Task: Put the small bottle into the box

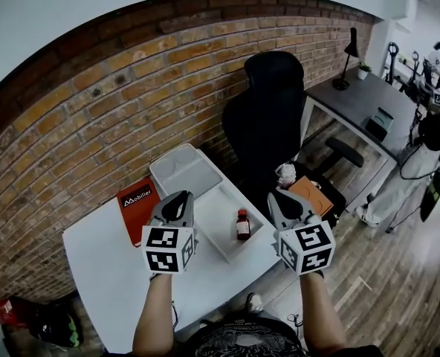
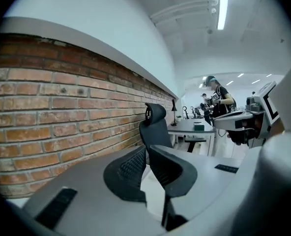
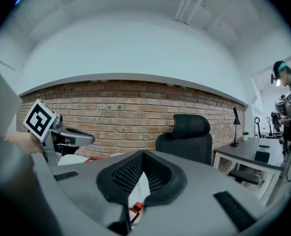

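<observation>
A small brown bottle (image 1: 243, 224) with a red cap stands upright inside the open white box (image 1: 217, 222) on the white table (image 1: 108, 266). The box's lid (image 1: 183, 171) lies folded back behind it. My left gripper (image 1: 179, 197) hovers over the box's left edge, jaws shut with nothing between them. To the right of the bottle, my right gripper (image 1: 282, 196) is past the table's edge, also shut and empty. In the right gripper view the bottle (image 3: 134, 211) peeks out below the closed jaws (image 3: 143, 155). The left gripper (image 2: 148, 150) points toward the chair.
A red booklet (image 1: 137, 203) lies on the table left of the box. A black office chair (image 1: 268, 110) stands behind, holding an orange item (image 1: 311, 194). A dark desk (image 1: 361, 103) with a lamp and a person (image 1: 435, 125) are at the right. Brick wall behind.
</observation>
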A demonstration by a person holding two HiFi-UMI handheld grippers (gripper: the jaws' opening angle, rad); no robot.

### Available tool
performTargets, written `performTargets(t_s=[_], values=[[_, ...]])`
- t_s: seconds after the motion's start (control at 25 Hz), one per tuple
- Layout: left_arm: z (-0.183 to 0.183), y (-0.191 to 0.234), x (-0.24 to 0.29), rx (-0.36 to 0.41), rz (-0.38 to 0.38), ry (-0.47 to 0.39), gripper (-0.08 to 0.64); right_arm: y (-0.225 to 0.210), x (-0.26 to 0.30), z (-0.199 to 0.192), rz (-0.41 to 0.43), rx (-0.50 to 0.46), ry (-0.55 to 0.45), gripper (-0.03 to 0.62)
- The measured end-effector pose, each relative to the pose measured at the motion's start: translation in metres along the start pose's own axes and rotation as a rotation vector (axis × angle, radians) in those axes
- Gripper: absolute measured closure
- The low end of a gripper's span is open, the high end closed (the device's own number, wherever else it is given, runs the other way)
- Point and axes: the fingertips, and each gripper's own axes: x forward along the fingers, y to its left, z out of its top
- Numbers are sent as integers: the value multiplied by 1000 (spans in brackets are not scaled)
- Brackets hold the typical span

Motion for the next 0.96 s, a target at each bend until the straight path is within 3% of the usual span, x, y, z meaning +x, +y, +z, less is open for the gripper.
performTargets(t_s=[0.2,0.96], values=[[6,4,-6,4,20,-29,522,0,0,5,-1,-7,-9,572],[-1,1,-1,-10,15,-13,523,-3,5,6,5,-7,-11,572]])
